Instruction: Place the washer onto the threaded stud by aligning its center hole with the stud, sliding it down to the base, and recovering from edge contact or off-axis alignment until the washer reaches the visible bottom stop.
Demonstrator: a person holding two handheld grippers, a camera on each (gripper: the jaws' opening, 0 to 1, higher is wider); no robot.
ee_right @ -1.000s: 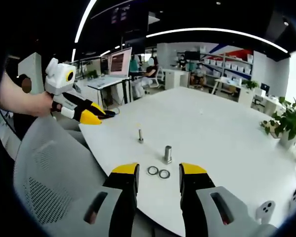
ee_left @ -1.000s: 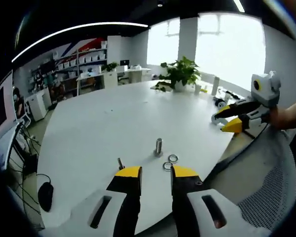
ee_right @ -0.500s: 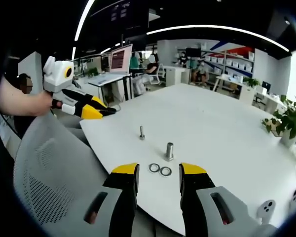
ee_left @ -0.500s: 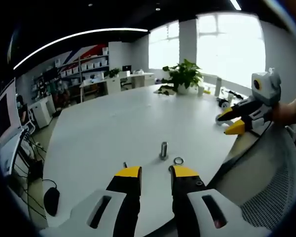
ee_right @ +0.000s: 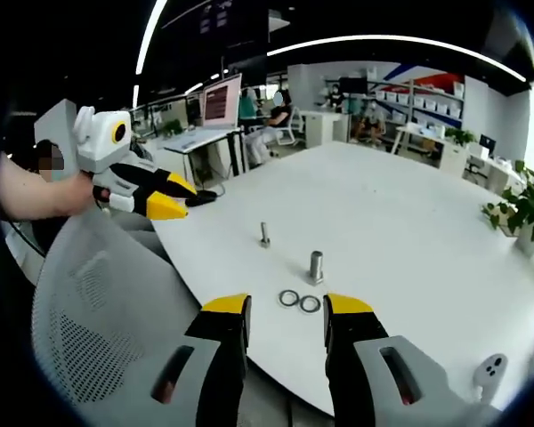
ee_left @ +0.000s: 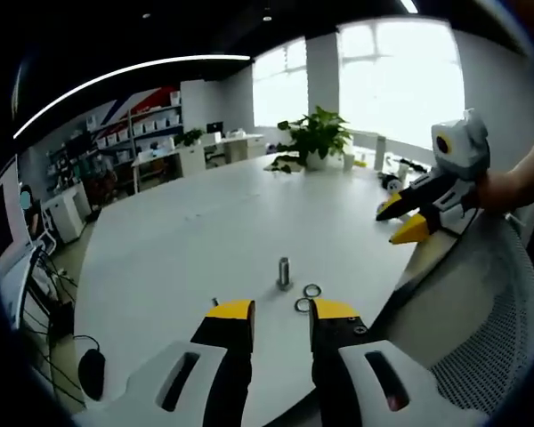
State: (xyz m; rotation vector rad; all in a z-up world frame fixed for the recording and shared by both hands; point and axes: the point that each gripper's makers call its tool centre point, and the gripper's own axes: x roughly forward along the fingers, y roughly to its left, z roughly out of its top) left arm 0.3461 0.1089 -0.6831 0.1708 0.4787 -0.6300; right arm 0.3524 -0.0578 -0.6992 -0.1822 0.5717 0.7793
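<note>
Both cameras have shifted slightly. Two washers (ee_right: 300, 301) stay flat on the table (ee_right: 400, 213) beside the stud (ee_right: 316, 265). Left gripper (ee_left: 280, 310) narrow, right gripper (ee_right: 287, 305) wide, both empty.

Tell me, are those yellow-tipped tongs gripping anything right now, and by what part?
Nothing is held. The left tongs and right tongs both stand open and empty, while the two washers lie on the white table beside the upright stud.
</note>
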